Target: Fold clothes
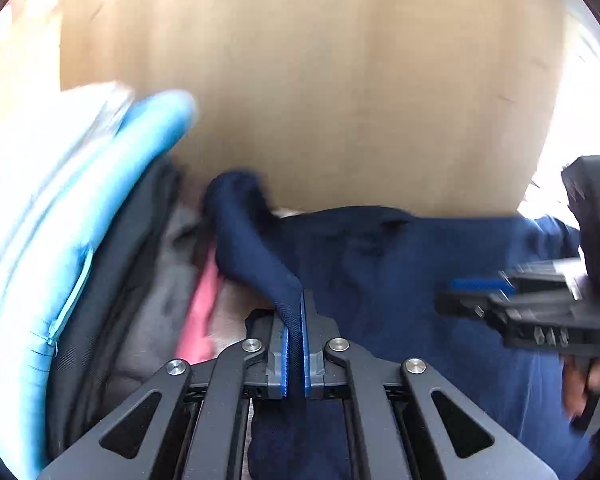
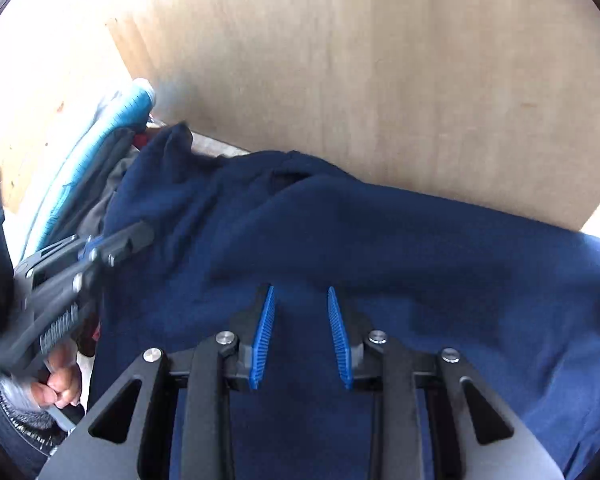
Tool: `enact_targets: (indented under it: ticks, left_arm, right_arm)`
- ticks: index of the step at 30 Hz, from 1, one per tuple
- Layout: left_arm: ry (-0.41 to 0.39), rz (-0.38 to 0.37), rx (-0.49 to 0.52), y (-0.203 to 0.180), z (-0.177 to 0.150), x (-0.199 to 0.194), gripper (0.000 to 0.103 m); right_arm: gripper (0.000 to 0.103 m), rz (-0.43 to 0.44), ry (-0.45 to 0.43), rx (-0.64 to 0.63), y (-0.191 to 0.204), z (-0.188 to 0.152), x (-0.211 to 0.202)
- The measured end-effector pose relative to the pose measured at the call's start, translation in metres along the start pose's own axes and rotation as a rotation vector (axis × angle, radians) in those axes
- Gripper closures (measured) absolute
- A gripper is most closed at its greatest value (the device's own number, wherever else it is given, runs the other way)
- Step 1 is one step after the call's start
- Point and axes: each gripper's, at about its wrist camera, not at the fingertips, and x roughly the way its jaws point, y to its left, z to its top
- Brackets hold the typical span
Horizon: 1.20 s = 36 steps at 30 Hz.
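The left gripper [image 1: 296, 312] is pinching a fold of the navy garment [image 2: 340, 232], which is lying along the table's [image 2: 380, 80] near edge. The right gripper [image 2: 300, 336] is hovering over it, jaws apart, gripping nothing. A pile [image 1: 100, 240] is sitting at the left edge.

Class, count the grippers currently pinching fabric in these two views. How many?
1. The left gripper is shut on a fold of the navy garment. The right gripper hovers open above that cloth.

Navy garment [image 2: 380, 240]: soft matt knit cloth. Table [image 2: 380, 80]: pale, smooth matt wood. Right gripper [image 2: 301, 332]: matt black plastic, ribbed blue pads [image 2: 265, 332], shiny metal pins.
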Motion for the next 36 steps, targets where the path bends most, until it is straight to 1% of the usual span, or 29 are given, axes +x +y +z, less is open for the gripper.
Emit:
enact_targets:
  ticks: [2,3,4,5,7,9,10,11,15,17,18,21,22,23,25,28,29,30,31,32,33,34,36]
  left_arm:
    - [0.0,-0.042,0.137,-0.019,-0.014,-0.015,0.088]
    - [0.001,-0.063,0.206,-0.029,-0.021,-0.022,0.078]
    - [0.001,-0.069,0.193,-0.025,-0.025,-0.026,0.067]
    - [0.002,-0.074,0.168,-0.019,-0.028,-0.03,0.065]
    - [0.004,-0.084,0.118,-0.008,-0.034,-0.037,0.067]
    - [0.006,-0.093,0.068,0.004,-0.041,-0.043,0.067]
    - [0.006,-0.097,0.043,0.01,-0.044,-0.047,0.067]
    - [0.007,-0.102,0.018,0.016,-0.047,-0.05,0.067]
    - [0.01,-0.12,-0.082,0.039,-0.06,-0.064,0.067]
    - [0.012,-0.13,-0.132,0.051,-0.066,-0.071,0.067]
    - [0.009,-0.133,-0.139,0.054,-0.068,-0.073,0.067]
    - [0.015,-0.136,-0.144,0.062,-0.069,-0.075,0.067]
    - [0.014,-0.134,-0.144,0.063,-0.07,-0.075,0.067]
    - [0.019,-0.135,-0.139,0.063,-0.071,-0.073,0.067]
    - [0.029,-0.135,-0.123,0.06,-0.074,-0.068,0.067]
    - [0.051,-0.156,-0.114,0.058,-0.077,-0.061,0.067]
    - [0.053,-0.164,-0.107,0.056,-0.077,-0.06,0.067]
    - [0.055,-0.171,-0.099,0.055,-0.077,-0.059,0.067]
    - [0.056,-0.179,-0.092,0.053,-0.077,-0.058,0.067]
    - [0.057,-0.186,-0.084,0.051,-0.077,-0.057,0.067]
    - [0.06,-0.192,-0.077,0.05,-0.076,-0.055,0.067]
    - [0.064,-0.199,-0.069,0.047,-0.074,-0.053,0.067]
    - [0.072,-0.206,-0.05,0.042,-0.071,-0.049,0.067]
  right_arm:
    - [0.074,0.002,-0.03,0.012,-0.006,-0.003,-0.017]
    - [0.074,0.001,-0.046,0.023,-0.008,-0.003,-0.026]
    - [0.074,0.014,-0.055,0.026,-0.008,-0.003,-0.032]
    - [0.074,0.026,-0.063,0.028,-0.007,-0.002,-0.039]
    - [0.074,0.062,-0.063,-0.011,0.001,0.006,-0.042]
    - [0.069,0.097,-0.044,-0.087,0.023,0.019,-0.036]
    - [0.064,0.102,-0.033,-0.123,0.036,0.024,-0.03]
    - [0.061,0.109,-0.013,-0.166,0.053,0.029,-0.021]
    - [0.061,0.134,0.052,-0.319,0.118,0.038,0.009]
    - [0.059,0.084,0.101,-0.368,0.138,0.039,0.03]
    - [0.059,0.058,0.125,-0.393,0.148,0.039,0.04]
    - [0.061,-0.044,0.185,-0.433,0.154,0.035,0.064]
    - [0.083,-0.049,0.177,-0.412,0.151,0.037,0.064]
    - [0.099,-0.05,0.167,-0.387,0.147,0.039,0.064]
    - [0.099,0.025,0.081,-0.265,0.13,0.046,0.04]
    - [0.099,0.145,-0.159,-0.03,0.085,0.035,-0.027]
    - [0.097,0.148,-0.22,0.06,0.065,0.022,-0.046]
    - [0.097,0.13,-0.243,0.126,0.047,0.008,-0.06]
    - [0.083,0.066,-0.213,0.149,0.035,-0.002,-0.065]
    - [0.065,0.003,-0.184,0.17,0.024,-0.012,-0.071]
    - [0.064,-0.059,-0.172,0.166,0.018,-0.02,-0.076]
    - [0.064,-0.084,-0.167,0.162,0.013,-0.024,-0.08]
    - [0.064,-0.056,-0.144,0.156,0.01,-0.021,-0.08]
